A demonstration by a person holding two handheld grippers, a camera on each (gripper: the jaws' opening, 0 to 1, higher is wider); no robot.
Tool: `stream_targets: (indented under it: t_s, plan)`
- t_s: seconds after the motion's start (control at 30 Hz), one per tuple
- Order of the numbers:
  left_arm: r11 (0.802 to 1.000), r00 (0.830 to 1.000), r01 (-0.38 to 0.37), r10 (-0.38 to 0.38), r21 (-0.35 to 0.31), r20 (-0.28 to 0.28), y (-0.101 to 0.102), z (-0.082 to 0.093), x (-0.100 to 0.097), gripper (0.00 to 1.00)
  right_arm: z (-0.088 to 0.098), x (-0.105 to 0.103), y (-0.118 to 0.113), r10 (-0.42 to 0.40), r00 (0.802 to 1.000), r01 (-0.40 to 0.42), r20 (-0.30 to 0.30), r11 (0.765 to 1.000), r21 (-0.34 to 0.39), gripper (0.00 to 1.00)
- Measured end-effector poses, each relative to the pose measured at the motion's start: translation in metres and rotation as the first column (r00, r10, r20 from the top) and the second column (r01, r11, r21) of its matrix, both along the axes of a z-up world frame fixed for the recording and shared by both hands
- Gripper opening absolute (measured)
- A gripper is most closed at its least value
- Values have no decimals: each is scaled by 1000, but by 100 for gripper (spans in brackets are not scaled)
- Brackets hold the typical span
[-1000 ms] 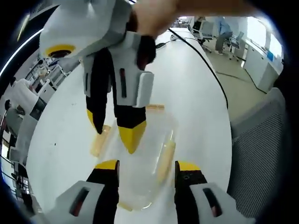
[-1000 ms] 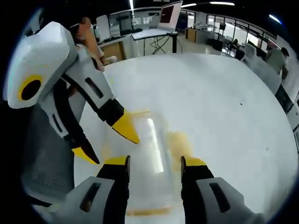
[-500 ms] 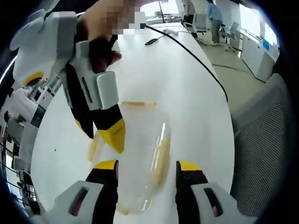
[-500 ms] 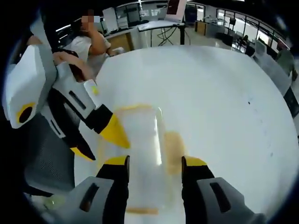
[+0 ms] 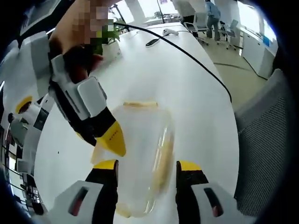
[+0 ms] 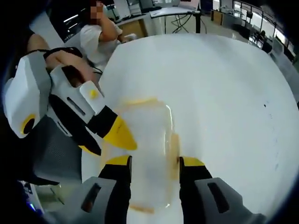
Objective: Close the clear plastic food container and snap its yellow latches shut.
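Left gripper (image 5: 145, 165): jaws parted, straddling the near end of the container, gripping nothing.
Right gripper (image 6: 154, 162): jaws likewise parted, astride the container from the opposite side; its yellow tips also show in the left gripper view (image 5: 103, 140).
Clear rectangular plastic food container with yellow latches (image 5: 140, 154): flat on the white table (image 5: 196, 107), lid on; latch state cannot be told.
Black cable (image 5: 196, 60): trails across the table beyond.

Left tool (image 5: 145, 165) and right tool (image 6: 154, 161) are held low, jaws parted. Each is angled toward the other, yellow tips close together.
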State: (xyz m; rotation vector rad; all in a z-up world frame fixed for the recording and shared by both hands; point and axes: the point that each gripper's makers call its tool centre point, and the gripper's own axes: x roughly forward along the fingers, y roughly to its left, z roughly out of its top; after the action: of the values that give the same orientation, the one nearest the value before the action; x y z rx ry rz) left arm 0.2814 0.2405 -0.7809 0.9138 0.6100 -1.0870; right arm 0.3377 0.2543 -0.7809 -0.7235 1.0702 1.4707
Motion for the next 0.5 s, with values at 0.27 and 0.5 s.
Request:
stream_targets:
  t_s: [0.27,0.5]
  plan:
    - [1000,999,11,-12,4,40,-1,-1,5,42,-2,-3,1,46,999,-47,-28,998,-41,38]
    - [1000,998,25,-25,-5,55,-4,-3,8,45,-3,-3,1,74,997,-75,-33,996,-54,37]
